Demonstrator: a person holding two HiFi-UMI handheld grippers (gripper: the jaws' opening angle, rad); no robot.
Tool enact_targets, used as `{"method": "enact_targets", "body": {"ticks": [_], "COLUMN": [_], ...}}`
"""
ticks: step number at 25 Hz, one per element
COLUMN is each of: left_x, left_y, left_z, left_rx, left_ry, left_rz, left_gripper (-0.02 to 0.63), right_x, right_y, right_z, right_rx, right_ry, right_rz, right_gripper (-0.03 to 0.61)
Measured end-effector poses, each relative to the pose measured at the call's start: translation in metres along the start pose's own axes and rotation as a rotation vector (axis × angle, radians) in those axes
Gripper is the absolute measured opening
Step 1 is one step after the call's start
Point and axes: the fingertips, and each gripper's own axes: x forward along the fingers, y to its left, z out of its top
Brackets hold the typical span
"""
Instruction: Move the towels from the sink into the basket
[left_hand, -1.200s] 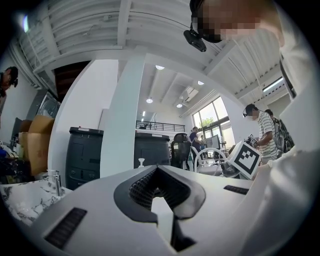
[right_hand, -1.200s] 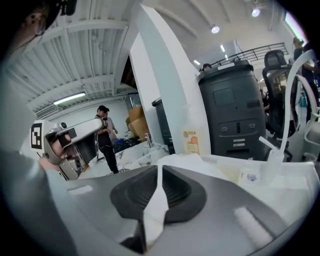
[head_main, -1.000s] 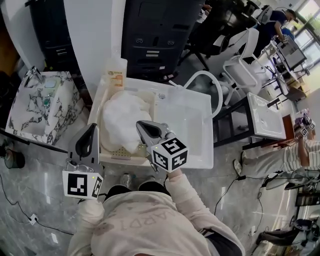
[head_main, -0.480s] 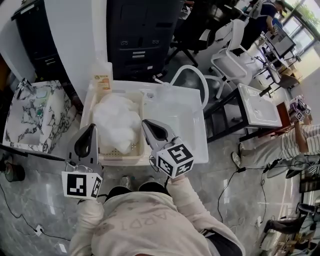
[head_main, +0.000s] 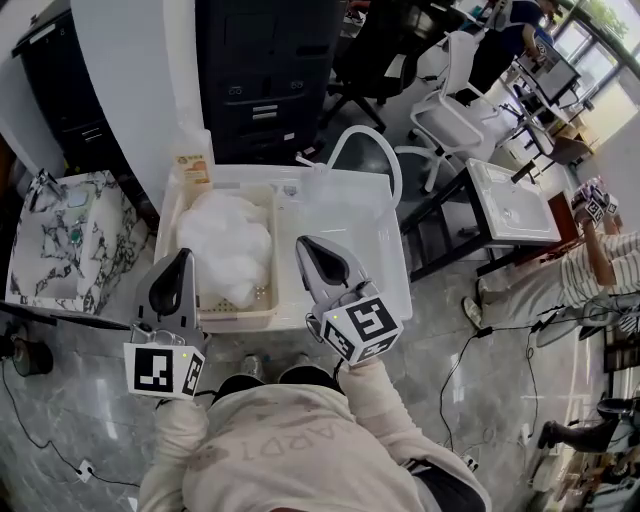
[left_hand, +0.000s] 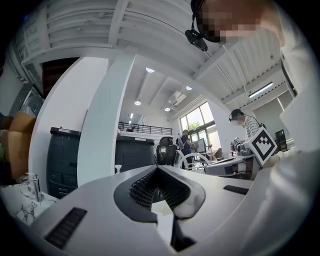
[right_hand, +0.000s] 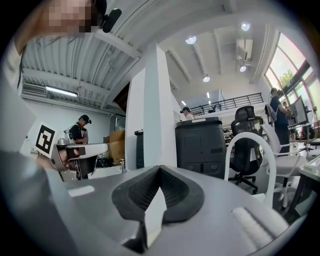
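both claws closed on nothing: left gripper (head_main: 176, 272) and right gripper (head_main: 315, 258) held level, near the body, short of the sink (head_main: 352, 212); towels (head_main: 226, 243) sit as one white heap in the basket (head_main: 236, 319), which fills the sink's left side; right basin looks bare, so i'd judge the move done or nearly so.

to finish well: check the basin before calling it; if a towel is left, open the jaws before going in, drop from above, pinch a fold not the flat, lift clear of the basket rim, release over the heap; keep off the white hoop (head_main: 366, 137) behind the sink and the bottle (head_main: 193, 160) at back left.

hard to read: white cloth on white basin, a flat towel could hide; near edge of the basin sits behind the right gripper; can't count towels in the heap; basket floor covered; both gripper views look out across the room, no sink or basket in them.
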Motion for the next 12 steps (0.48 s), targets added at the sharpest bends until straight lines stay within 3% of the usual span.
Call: {"method": "enact_targets", "body": {"ticks": [12], "left_x": [0.003], "left_y": [-0.017], "left_z": [0.008], "left_rx": [0.012], "left_ry": [-0.013], "left_rz": [-0.030], "left_gripper": [0.005], "right_x": [-0.028], "right_y": [-0.013], "right_z": [0.029], "right_rx": [-0.050], "right_ry": [-0.079], "right_rz": [-0.062], "right_gripper": [0.011]}}
